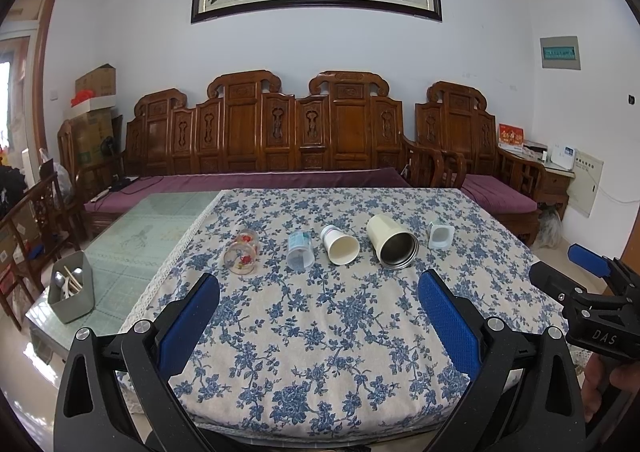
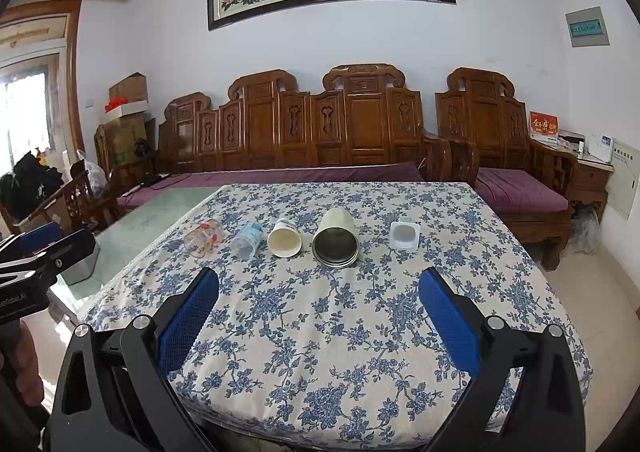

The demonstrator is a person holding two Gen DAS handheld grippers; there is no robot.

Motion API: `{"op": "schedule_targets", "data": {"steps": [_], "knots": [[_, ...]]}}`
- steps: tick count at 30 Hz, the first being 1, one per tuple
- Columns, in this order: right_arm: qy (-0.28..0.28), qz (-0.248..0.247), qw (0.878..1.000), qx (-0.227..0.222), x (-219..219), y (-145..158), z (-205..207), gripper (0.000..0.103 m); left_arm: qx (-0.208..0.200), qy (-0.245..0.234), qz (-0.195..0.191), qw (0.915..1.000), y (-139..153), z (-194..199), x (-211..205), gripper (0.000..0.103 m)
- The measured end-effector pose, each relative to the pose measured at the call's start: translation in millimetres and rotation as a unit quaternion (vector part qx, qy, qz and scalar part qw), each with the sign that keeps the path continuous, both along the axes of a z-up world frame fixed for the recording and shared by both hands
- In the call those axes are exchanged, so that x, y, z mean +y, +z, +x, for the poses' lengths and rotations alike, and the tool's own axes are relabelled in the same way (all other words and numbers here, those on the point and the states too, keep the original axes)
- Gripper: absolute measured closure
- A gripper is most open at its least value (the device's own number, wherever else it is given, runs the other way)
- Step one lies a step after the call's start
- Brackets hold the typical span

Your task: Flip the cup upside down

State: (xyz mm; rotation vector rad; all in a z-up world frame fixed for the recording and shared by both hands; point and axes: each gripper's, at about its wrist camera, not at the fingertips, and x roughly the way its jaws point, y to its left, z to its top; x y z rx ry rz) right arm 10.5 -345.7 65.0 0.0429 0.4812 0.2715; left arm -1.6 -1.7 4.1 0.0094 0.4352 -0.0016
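Several cups lie on their sides in a row on the floral tablecloth (image 1: 320,332), mouths toward me: a flowered glass (image 1: 241,254) (image 2: 203,238), a clear plastic cup (image 1: 300,252) (image 2: 248,239), a white paper cup (image 1: 340,245) (image 2: 284,238), a cream tumbler with a steel inside (image 1: 393,241) (image 2: 336,239), and a small white square cup (image 1: 439,235) (image 2: 405,236). My left gripper (image 1: 320,304) is open and empty, short of the row. My right gripper (image 2: 320,304) is open and empty, also short of the row; it shows at the right edge of the left wrist view (image 1: 592,272).
A grey tub of utensils (image 1: 72,294) stands on the glass table top left of the cloth. A carved wooden sofa (image 1: 280,140) with purple cushions runs behind the table. An armchair (image 2: 512,156) stands at the right. Boxes (image 1: 94,108) are stacked in the left corner.
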Motion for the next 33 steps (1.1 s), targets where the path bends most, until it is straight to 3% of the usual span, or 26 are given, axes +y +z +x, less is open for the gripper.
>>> {"op": "schedule_targets", "data": {"steps": [10, 33], "knots": [[0.0, 0.001, 1.0, -0.002, 0.5, 1.4, -0.1, 0.002, -0.003, -0.002, -0.001, 1.0, 14.2, -1.3, -2.0, 0.008], [0.0, 0.001, 1.0, -0.004, 3.5, 5.7, -1.8, 0.002, -0.006, -0.003, -0.001, 1.0, 11.5, -4.2, -1.2, 0.008]]}}
